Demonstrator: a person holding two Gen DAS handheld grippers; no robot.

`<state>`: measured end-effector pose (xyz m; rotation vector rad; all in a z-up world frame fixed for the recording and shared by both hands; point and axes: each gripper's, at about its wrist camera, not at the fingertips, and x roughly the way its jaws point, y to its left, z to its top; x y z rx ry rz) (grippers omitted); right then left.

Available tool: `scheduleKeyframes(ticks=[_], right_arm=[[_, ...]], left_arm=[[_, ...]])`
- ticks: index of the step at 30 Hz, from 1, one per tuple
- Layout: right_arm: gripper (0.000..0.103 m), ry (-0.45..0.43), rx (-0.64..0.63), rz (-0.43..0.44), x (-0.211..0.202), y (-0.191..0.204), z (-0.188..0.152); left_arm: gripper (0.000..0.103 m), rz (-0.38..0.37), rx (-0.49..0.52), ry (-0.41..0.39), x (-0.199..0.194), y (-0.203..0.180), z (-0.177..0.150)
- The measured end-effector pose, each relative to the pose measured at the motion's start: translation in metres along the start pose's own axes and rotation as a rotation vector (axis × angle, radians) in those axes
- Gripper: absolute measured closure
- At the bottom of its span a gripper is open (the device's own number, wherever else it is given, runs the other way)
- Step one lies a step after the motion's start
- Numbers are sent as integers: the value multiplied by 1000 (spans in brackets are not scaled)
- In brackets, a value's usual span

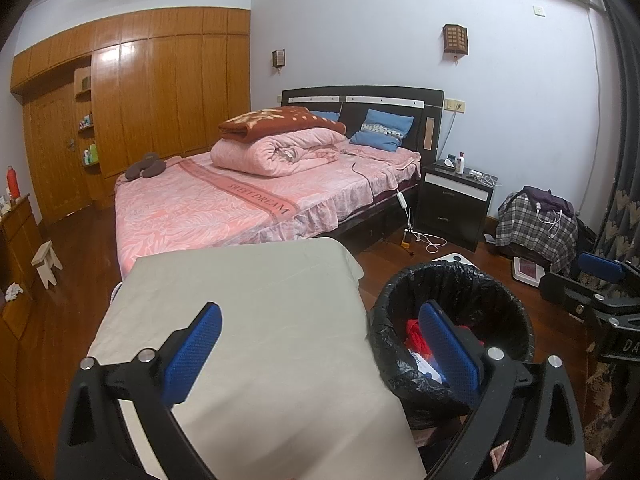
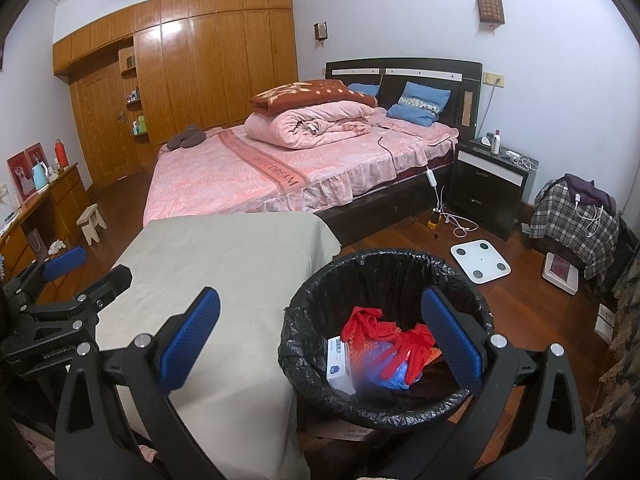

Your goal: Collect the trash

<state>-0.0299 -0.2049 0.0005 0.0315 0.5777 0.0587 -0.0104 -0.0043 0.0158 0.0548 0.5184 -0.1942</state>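
Observation:
A trash bin lined with a black bag (image 2: 320, 292) stands on the floor beside a table covered with a beige cloth (image 2: 224, 264). Inside it lie red trash (image 2: 372, 326), a white box (image 2: 340, 364) and a blue bag (image 2: 394, 366). The bin also shows in the left wrist view (image 1: 452, 280). My right gripper (image 2: 320, 340) is open and empty, above the bin's near left rim. My left gripper (image 1: 320, 352) is open and empty, over the cloth's right edge next to the bin. The right gripper shows at the right edge of the left wrist view (image 1: 600, 276).
A bed with pink bedding (image 2: 248, 176) stands behind the table. A white scale (image 2: 480, 260), a black nightstand (image 2: 488, 188), cables (image 2: 456, 220) and a chair with plaid clothes (image 2: 576, 224) are at the right. A small stool (image 2: 92, 224) and wooden dresser (image 2: 44, 208) are at the left.

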Motion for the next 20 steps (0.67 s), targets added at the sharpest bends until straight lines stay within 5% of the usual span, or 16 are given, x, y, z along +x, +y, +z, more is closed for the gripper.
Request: scheduleKeyframes(ticks=[20], right_arm=[[5,3,0,1,1,1,-2]], left_arm=[[6,-5,-1,7,3,6,-11]])
